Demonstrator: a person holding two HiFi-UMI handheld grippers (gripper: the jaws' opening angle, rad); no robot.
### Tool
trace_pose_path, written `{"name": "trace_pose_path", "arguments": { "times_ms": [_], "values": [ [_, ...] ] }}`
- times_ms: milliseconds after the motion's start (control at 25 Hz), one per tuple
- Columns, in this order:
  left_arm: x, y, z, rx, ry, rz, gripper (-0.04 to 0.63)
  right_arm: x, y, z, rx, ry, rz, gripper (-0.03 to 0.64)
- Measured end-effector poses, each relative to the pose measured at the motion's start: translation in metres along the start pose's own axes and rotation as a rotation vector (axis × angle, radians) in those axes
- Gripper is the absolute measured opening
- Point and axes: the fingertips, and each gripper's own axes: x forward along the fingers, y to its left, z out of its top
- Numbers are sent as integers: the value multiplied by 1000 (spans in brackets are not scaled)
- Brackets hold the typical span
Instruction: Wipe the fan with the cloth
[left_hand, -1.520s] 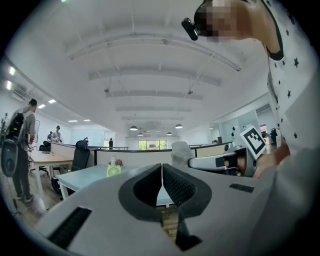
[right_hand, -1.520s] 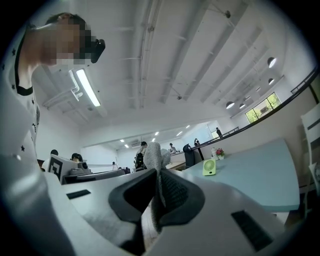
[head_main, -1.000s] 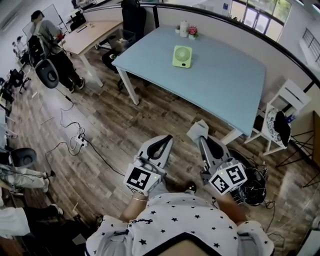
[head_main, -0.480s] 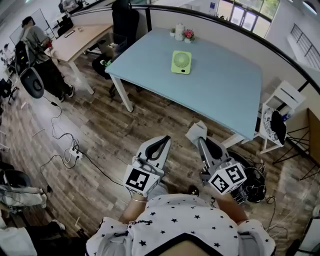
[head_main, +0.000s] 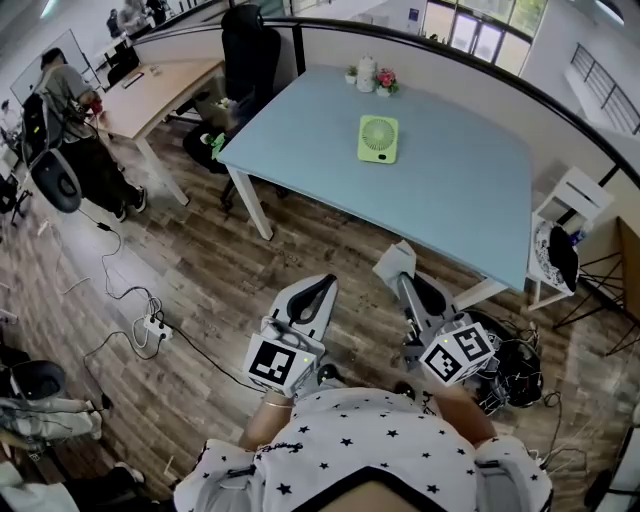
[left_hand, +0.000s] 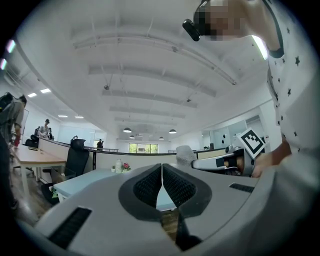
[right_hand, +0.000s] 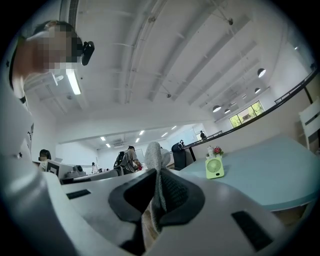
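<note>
A small green fan (head_main: 378, 138) stands on the light blue table (head_main: 450, 190), far ahead of both grippers; the right gripper view shows the fan (right_hand: 214, 167) too. My right gripper (head_main: 398, 268) is shut on a pale grey cloth (head_main: 396, 260), which sticks up between the jaws as a grey cloth (right_hand: 155, 165). My left gripper (head_main: 318, 290) is shut with nothing in it; its dark pads (left_hand: 150, 185) meet. Both grippers hang over the wooden floor, short of the table's near edge.
A white bottle and a pink flower pot (head_main: 376, 76) stand at the table's far edge. A white chair (head_main: 560, 240) is at the right, a black office chair (head_main: 248, 50) beyond the table. A person (head_main: 60, 100) stands by a wooden desk at left. Cables and a power strip (head_main: 155, 325) lie on the floor.
The view has shifted a little; the table and fan now sit slightly further right and closer. Both grippers keep their places and states.
</note>
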Motion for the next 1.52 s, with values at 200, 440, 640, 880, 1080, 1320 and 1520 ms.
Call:
{"name": "trace_pose_path", "arguments": {
  "times_ms": [200, 440, 640, 880, 1080, 1320, 1520],
  "values": [
    [-8, 32, -2, 8, 5, -3, 31, 28, 13, -1, -5, -8, -5, 21],
    [-7, 57, -4, -3, 2, -15, 31, 48, 19, -4, -22, 1, -22, 21],
    [10, 65, -8, -5, 14, -24, 31, 54, 2, -2, -24, 8, -48, 21],
    [29, 85, -17, 20, 53, 28, 31, 91, -28, 3, -21, 1, 0, 21],
    [54, 115, -14, 24, 59, 102, 31, 130, -48, 8, -13, 9, 61, 21],
    [112, 131, -22, 20, 75, 97, 31, 161, -99, 13, 15, 17, 59, 21],
    [157, 143, -25, 4, 85, 81, 31, 180, -137, 20, 28, 33, 40, 21]
  ]
}}
